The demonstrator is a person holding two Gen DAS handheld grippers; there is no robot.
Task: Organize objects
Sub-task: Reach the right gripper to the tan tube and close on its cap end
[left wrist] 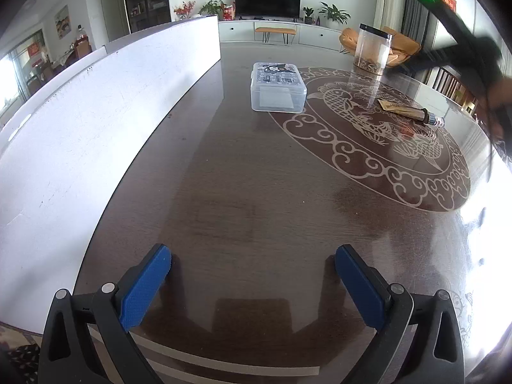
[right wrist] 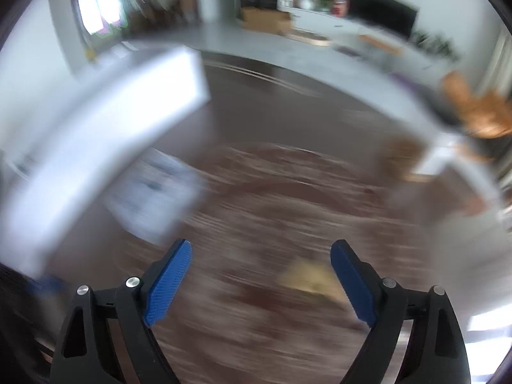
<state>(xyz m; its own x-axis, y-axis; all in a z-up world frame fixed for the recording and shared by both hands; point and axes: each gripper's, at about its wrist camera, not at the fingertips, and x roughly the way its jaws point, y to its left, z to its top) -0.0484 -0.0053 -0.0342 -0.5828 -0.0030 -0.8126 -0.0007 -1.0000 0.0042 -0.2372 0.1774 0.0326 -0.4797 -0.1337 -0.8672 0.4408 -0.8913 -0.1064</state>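
counter (left wrist: 243,172): glossy dark wood w/ pale inlay. storage box (left wrist: 277,87): clear plastic, smooth. jar (left wrist: 372,49): clear plastic, black lid. left hand-held gripper (left wrist: 252,264): matt black plastic, ribbed blue pads (left wrist: 145,288), metal pins.

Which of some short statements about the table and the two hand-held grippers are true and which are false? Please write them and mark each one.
1. The clear plastic box has its lid closed. True.
2. The left hand-held gripper holds the box. False: it is open and empty.
3. The clear jar stands upright. True.
4. The jar lies on its side beside the box. False: it stands farther back, to the right.
5. The right hand-held gripper is open. True.
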